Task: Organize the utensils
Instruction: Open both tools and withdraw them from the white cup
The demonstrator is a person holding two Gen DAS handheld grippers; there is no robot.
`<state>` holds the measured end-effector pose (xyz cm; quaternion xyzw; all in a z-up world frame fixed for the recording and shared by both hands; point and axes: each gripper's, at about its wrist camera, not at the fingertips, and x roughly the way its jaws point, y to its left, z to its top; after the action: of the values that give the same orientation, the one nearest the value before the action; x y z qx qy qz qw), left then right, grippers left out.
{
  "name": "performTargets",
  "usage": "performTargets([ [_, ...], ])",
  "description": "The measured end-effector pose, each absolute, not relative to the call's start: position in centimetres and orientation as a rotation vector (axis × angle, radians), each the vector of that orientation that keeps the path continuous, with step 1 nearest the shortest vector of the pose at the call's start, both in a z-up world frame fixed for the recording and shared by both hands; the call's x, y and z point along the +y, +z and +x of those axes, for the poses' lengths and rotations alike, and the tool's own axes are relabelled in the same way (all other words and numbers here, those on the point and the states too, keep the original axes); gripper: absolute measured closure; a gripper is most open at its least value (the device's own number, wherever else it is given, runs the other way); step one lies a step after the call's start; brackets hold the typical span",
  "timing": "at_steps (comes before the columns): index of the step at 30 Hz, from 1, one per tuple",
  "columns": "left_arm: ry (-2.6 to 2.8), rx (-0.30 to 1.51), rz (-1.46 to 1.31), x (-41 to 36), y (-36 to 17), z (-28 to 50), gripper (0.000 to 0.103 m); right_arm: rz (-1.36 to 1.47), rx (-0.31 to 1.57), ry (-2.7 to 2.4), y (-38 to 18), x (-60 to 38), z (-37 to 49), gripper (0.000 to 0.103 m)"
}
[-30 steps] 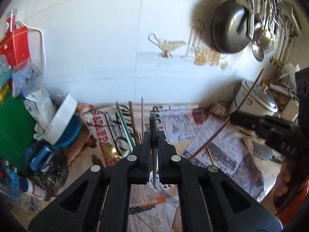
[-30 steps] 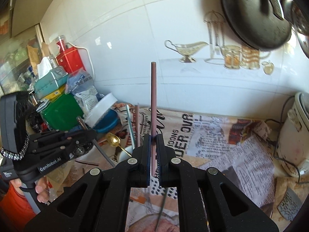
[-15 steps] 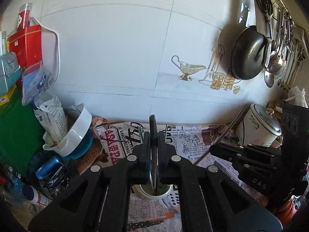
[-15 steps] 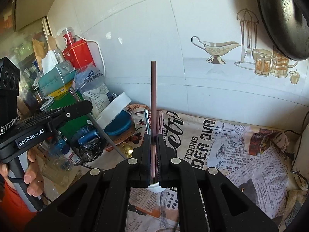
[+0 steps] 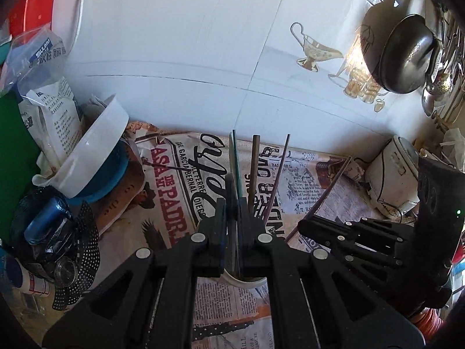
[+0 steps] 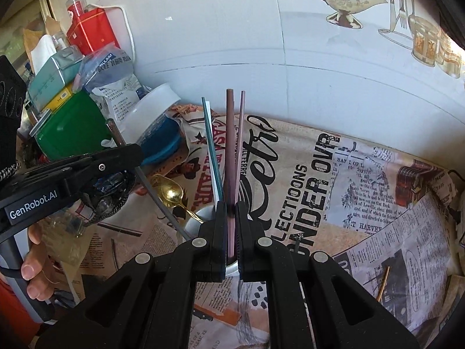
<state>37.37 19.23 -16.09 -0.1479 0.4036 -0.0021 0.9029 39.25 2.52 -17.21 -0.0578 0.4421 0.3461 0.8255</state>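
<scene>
A white cup (image 5: 245,281) stands on the newspaper-covered counter with several upright chopsticks (image 5: 254,168) and a gold spoon (image 6: 171,193) in it. My left gripper (image 5: 232,203) is shut on a grey chopstick (image 5: 231,192) whose lower end points into the cup. It also shows in the right wrist view (image 6: 128,157), holding the grey stick (image 6: 151,192) slanted toward the cup (image 6: 200,218). My right gripper (image 6: 231,206) is shut on a brown chopstick (image 6: 229,151) held upright over the cup. It also shows in the left wrist view (image 5: 305,224).
A white bowl on a blue one (image 5: 96,157) leans at the left beside bags, a green box (image 6: 69,125) and a red tin (image 6: 90,29). A rice cooker (image 5: 392,171) stands at the right. A pan (image 5: 404,52) and utensils hang on the wall. A gold stick (image 6: 383,282) lies on the newspaper.
Both grippers have closed in over the cup with their chopsticks. The cup and its upright sticks now sit right at both sets of fingertips.
</scene>
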Motion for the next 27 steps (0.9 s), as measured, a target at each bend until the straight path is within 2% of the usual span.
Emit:
performTargets([
  [8,0.029,0.843,-0.270,19.3,-16.1,37.9,0.098,-0.144,0.972,0.710,-17.9,3.3,40.1,0.096],
  [11,0.041,0.840,-0.253,19.0,-15.6,37.8,0.092,-0.147,0.972,0.702,-17.5,3.2,40.1,0.086],
  [13,0.056,0.830,-0.238,18.9,-15.1,37.6,0.083,-0.147,0.960,0.693,-17.1,2.9,40.0,0.071],
  [15,0.073,0.813,-0.226,18.6,-14.5,37.2,0.076,-0.144,0.935,0.683,-16.4,2.4,39.8,0.065],
  [17,0.085,0.795,-0.219,18.3,-13.8,36.7,0.071,-0.150,0.911,0.678,-15.7,1.9,39.5,0.064],
  [19,0.095,0.783,-0.214,17.8,-13.1,36.3,0.056,-0.156,0.889,0.673,-15.0,1.3,39.2,0.060],
  [22,0.123,0.752,-0.197,16.7,-12.1,35.4,0.040,-0.156,0.850,0.657,-13.8,-0.1,38.6,0.051],
  [24,0.129,0.740,-0.183,15.8,-11.5,35.0,0.033,-0.156,0.827,0.646,-13.1,-1.1,38.2,0.048],
  [27,0.121,0.724,-0.163,14.2,-10.9,34.3,0.029,-0.158,0.802,0.631,-12.2,-2.8,37.7,0.038],
])
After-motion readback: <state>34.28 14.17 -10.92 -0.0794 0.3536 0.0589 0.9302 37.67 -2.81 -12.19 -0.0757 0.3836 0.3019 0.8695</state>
